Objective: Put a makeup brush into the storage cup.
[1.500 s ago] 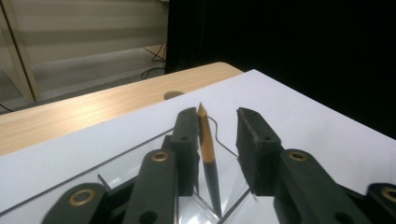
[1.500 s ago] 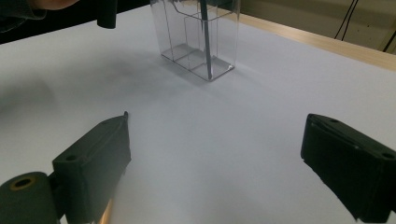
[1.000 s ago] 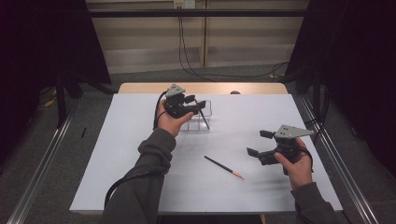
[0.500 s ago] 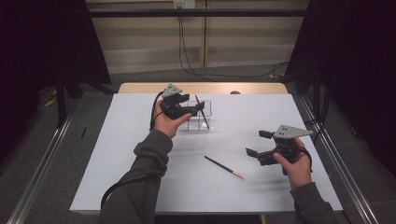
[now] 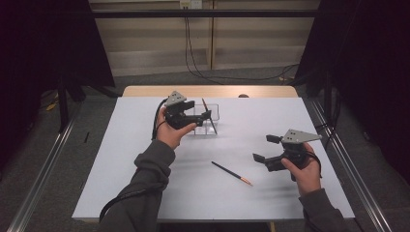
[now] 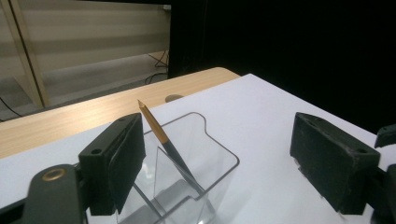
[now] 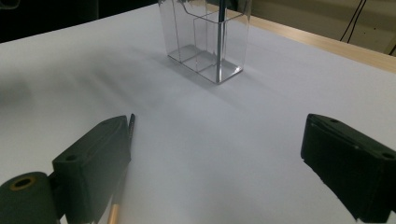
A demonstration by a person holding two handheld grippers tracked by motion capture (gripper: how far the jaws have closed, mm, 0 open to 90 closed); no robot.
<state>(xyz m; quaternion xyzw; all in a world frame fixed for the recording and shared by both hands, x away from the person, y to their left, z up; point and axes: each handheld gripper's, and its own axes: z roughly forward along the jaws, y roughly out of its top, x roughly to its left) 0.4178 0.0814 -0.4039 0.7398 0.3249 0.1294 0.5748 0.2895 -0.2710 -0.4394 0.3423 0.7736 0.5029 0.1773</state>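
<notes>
Item: pencil in holder [image 5: 209,115]. Slim dark shaft with a gold band and a pointed tip uppermost. It stands tilted inside the holder [image 5: 207,120], leaning against an inner wall, tip rising above the rim; in the left gripper view the same pencil [image 6: 163,140] slants up and to the left in the holder [image 6: 205,154].

Item: holder. Clear plastic box, open top, divided into compartments; which compartment takes the pencil cannot be told. It stands on the white sheet [image 5: 145,169] toward the far edge.

Item: left gripper [image 5: 205,115]. Held just left of the holder, its jaws pointing across the holder's top. Jaws have just been opening and now stand wide apart, one on each side of the holder's upper part in its own view, pads pressing on nothing. The left hand [image 5: 170,131] wraps the body from below, forearm raised off the sheet.

Item: second pencil [image 5: 232,173]. Dark shaft, orange-gold end, lying flat on the sheet, well nearer the person than the holder and to its right.

Item: right gripper [image 5: 265,149]. Well right of the holder, just right of the lying pencil, jaws apart with nothing between them, pointing left. The right hand [image 5: 303,171] grips it from below.
</notes>
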